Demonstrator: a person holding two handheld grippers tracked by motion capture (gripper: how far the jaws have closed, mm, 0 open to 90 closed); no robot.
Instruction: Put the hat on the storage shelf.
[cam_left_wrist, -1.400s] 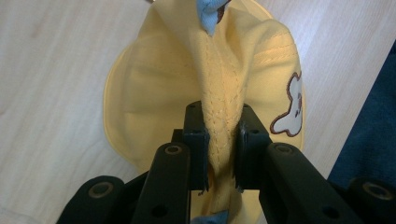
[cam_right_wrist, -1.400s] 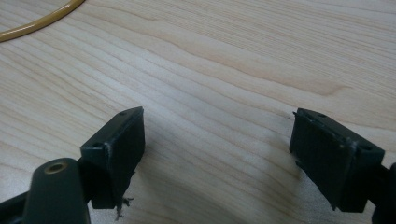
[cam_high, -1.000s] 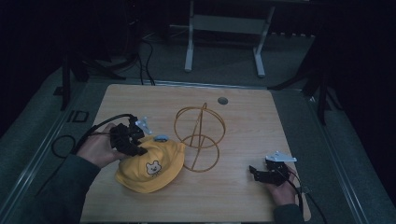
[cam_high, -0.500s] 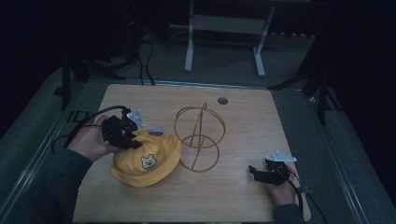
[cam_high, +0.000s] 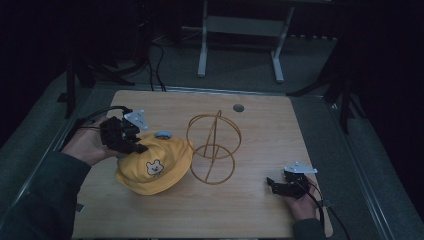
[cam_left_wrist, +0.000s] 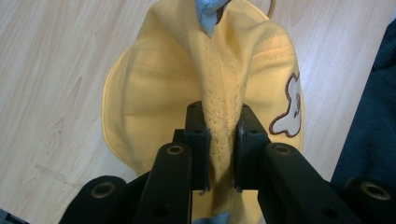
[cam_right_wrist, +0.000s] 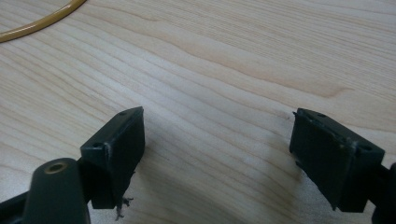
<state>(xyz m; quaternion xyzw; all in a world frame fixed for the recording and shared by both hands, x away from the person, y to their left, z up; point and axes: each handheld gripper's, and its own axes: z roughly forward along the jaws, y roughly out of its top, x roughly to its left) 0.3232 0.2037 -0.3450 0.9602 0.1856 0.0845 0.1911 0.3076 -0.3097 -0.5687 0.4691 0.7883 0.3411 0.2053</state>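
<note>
My left claw (cam_left_wrist: 219, 154) pinches a fold of the yellow hat (cam_high: 152, 167), crown bunched just ahead of the pads. Soft, light, floppy cloth; it'll sag, so grip a seam w/ thick fold. Right claw (cam_right_wrist: 219, 158) spread, nothing held, over bare desk (cam_right_wrist: 233, 56).

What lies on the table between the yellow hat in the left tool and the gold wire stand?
Nothing visible. The left tool pinches a fold of the yellow hat, whose edge already lies right beside the wire stand, on the bare table.
</note>
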